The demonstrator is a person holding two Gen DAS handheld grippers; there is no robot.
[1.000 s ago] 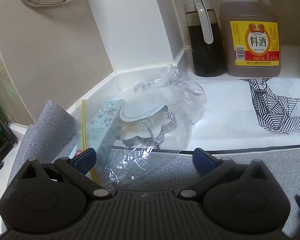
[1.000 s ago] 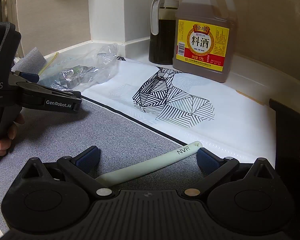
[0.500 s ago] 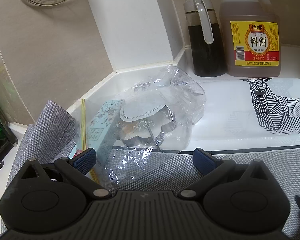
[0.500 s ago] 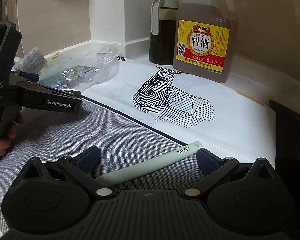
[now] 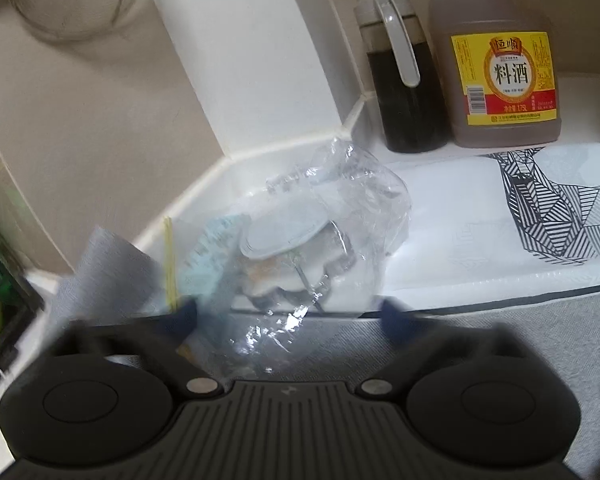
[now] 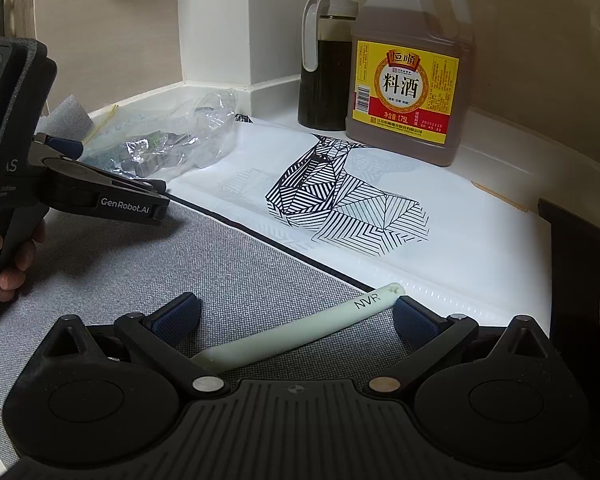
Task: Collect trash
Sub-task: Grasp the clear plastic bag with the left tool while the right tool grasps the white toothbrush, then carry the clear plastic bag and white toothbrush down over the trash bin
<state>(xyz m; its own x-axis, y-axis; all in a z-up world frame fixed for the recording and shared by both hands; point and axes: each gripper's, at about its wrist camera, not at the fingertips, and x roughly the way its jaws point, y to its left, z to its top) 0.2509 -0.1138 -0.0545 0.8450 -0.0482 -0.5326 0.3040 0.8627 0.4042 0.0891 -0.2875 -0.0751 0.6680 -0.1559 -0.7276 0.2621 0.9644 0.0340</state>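
Two blue pads of our left gripper (image 5: 286, 314) are smearing into blur in the left wrist view, so we are struggling to see their edges. Its jaws have just been closing, with the near edge of the clear plastic bag (image 5: 320, 240) lying between them; we cannot tell whether the pads are pressing on it yet. The bag is lying crumpled just ahead of that gripper, partly on the grey mat (image 5: 480, 344), and its contents are hard to make out: a pale round lid, a pale-blue patterned packet, something dark beneath. A yellow zip strip is running along its left edge.

Our right gripper (image 6: 296, 316) is standing wide, its jaws having just been closing a little, around a pale green tube (image 6: 300, 332) marked NVR lying slantwise on the mat, its top end just beside the right pad. The tube's near end is disappearing under the gripper's body.
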